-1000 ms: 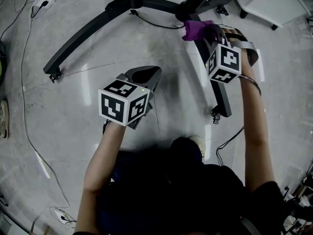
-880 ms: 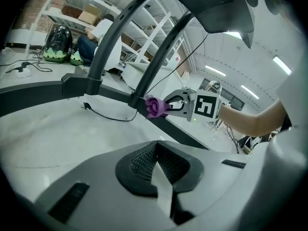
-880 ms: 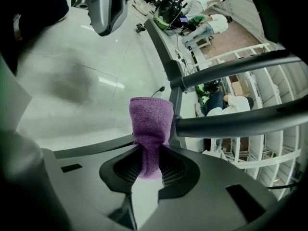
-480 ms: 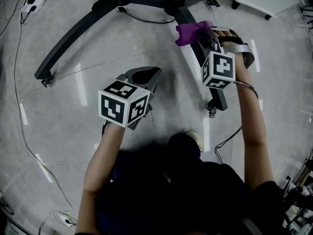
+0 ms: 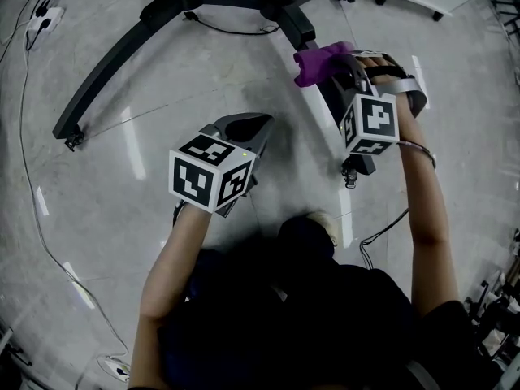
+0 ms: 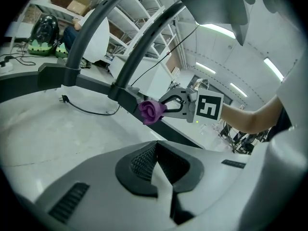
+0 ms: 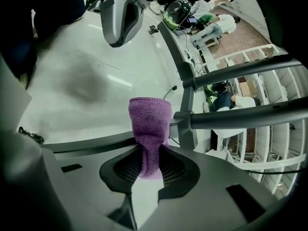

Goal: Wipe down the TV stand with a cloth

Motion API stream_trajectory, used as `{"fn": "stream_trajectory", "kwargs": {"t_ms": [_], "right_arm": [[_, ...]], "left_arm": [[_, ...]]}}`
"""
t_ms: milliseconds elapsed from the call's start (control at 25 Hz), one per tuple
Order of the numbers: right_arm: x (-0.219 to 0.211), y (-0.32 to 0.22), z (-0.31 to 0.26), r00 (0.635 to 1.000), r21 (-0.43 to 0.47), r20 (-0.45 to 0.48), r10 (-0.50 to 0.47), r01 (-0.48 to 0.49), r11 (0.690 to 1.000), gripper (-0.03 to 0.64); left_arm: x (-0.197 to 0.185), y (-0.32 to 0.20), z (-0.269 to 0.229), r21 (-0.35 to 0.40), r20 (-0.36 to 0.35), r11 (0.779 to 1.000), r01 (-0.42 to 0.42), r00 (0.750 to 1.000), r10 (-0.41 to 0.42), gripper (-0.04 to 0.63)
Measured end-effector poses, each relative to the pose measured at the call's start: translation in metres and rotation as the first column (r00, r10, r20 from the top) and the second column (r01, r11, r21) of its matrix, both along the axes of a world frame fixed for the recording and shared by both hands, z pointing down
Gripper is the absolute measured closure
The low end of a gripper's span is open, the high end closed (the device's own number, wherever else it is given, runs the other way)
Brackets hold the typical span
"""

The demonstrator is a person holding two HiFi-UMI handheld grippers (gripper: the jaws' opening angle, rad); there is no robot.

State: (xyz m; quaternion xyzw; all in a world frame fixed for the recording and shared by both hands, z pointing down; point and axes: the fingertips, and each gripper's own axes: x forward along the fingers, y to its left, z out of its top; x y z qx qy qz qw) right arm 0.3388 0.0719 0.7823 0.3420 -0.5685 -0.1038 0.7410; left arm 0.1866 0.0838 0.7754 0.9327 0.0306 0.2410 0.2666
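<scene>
Glossy grey floor (image 5: 97, 218), black stand (image 5: 106, 71) base: right claw (image 7: 150, 165) clamps the purple cloth (image 5: 317, 59) at the near leg, left claw (image 6: 156, 165) closed on nothing, idle, so I'd press the cloth flat and drag slowly along the leg.

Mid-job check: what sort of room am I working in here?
Probably a lab or workshop rather than a home: a bare polished floor with a power strip lying on it, open metal shelving holding cardboard boxes, and ceiling strip lights.
</scene>
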Motion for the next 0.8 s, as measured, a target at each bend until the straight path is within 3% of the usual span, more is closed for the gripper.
{"fn": "stream_trajectory", "kwargs": {"t_ms": [800], "right_arm": [[-0.01,0.066,0.004,0.998,-0.112,0.054,-0.02,0.026,0.993,0.515]], "left_arm": [[0.011,0.041,0.003,-0.018,0.006,0.991,-0.13,0.992,0.13,0.588]]}}
